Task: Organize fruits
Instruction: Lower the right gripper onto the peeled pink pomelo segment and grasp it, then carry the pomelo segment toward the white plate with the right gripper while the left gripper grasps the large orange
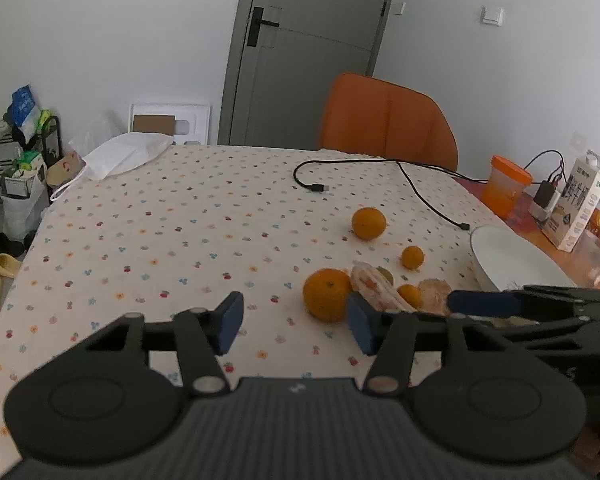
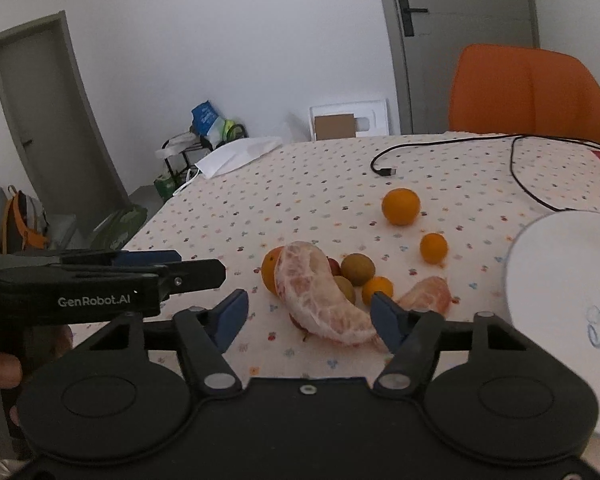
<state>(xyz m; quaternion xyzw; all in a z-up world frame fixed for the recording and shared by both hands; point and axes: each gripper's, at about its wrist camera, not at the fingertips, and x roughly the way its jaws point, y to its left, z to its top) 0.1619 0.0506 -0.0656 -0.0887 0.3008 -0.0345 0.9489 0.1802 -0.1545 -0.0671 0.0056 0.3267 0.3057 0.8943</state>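
Note:
Fruit lies on the dotted tablecloth [image 1: 160,240]. In the left wrist view a large orange [image 1: 327,294] sits just ahead of my open, empty left gripper [image 1: 296,322], with another orange [image 1: 368,222] and a small one [image 1: 412,257] farther back. In the right wrist view a big peeled pomelo segment [image 2: 320,300] lies between the fingers of my open right gripper [image 2: 306,318]. A smaller peeled segment [image 2: 426,294], two brownish kiwis [image 2: 358,268], a small orange [image 2: 377,288], an orange [image 2: 401,206] and another small one [image 2: 433,247] lie around it. A white plate [image 2: 560,300] is at the right.
A black cable [image 1: 380,164] crosses the far table. An orange cup [image 1: 505,190], a milk carton [image 1: 580,200] and a charger stand at the right edge. A white bag [image 1: 124,156] lies at the far left corner. An orange chair [image 1: 384,120] stands behind the table.

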